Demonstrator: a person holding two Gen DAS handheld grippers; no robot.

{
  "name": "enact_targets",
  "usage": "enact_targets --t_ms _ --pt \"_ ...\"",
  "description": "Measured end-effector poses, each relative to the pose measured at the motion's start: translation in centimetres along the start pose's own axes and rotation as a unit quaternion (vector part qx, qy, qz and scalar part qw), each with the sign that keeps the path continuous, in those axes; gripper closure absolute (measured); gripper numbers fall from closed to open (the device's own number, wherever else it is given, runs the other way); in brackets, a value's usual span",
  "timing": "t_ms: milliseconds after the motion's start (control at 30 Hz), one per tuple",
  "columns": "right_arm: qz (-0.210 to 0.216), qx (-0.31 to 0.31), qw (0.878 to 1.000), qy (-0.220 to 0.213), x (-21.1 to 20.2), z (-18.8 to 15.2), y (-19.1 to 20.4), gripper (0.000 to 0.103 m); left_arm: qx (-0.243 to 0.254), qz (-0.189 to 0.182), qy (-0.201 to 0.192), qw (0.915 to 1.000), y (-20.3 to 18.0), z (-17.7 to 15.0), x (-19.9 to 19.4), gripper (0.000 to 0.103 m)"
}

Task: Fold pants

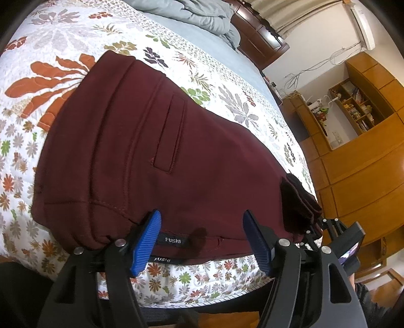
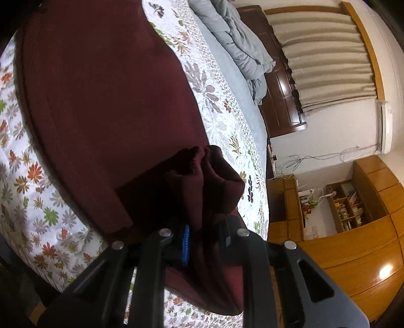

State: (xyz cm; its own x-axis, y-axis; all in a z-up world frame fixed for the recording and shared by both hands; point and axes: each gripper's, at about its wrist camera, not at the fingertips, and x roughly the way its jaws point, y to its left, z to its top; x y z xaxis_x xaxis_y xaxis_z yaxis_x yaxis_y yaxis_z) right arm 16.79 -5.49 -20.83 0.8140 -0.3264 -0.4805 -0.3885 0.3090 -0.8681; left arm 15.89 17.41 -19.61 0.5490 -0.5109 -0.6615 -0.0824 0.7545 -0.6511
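Dark maroon pants (image 1: 141, 156) lie on a floral quilt (image 1: 50, 63) on the bed, back pocket up, with the waistband and its FUSHI label at the near edge. My left gripper (image 1: 202, 237) is open, its blue fingers (image 1: 149, 239) straddling the waistband edge without holding it. My right gripper (image 2: 204, 239) is shut on a bunched corner of the pants (image 2: 207, 181) and holds it slightly raised. That gripper also shows in the left wrist view (image 1: 325, 227) at the right end of the waistband. The rest of the pants (image 2: 101, 88) spread away to the upper left.
A crumpled grey duvet (image 1: 202, 15) lies at the far end of the bed by a dark wooden headboard (image 2: 277, 83). Wooden cabinets and shelves (image 1: 353, 113) stand to the right, with curtains (image 2: 325, 55) and an air conditioner on the wall. The bed edge is just below the grippers.
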Motion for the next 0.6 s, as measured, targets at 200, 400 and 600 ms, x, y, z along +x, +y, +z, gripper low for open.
enact_targets --t_ms 200,400,600 --pt "0.006 -0.032 0.999 0.002 0.2 -0.9 1.7 0.083 -0.001 -0.003 0.000 1.0000 0.0 0.0 0.0 0.035" --pt "0.014 -0.035 0.999 -0.007 -0.1 -1.2 2.0 0.074 0.001 -0.004 0.002 1.0000 0.0 0.1 0.2 0.034" --pt "0.091 0.029 0.995 -0.040 -4.3 -2.3 -1.4 0.053 0.005 -0.006 0.002 1.0000 0.1 0.1 0.1 0.034"
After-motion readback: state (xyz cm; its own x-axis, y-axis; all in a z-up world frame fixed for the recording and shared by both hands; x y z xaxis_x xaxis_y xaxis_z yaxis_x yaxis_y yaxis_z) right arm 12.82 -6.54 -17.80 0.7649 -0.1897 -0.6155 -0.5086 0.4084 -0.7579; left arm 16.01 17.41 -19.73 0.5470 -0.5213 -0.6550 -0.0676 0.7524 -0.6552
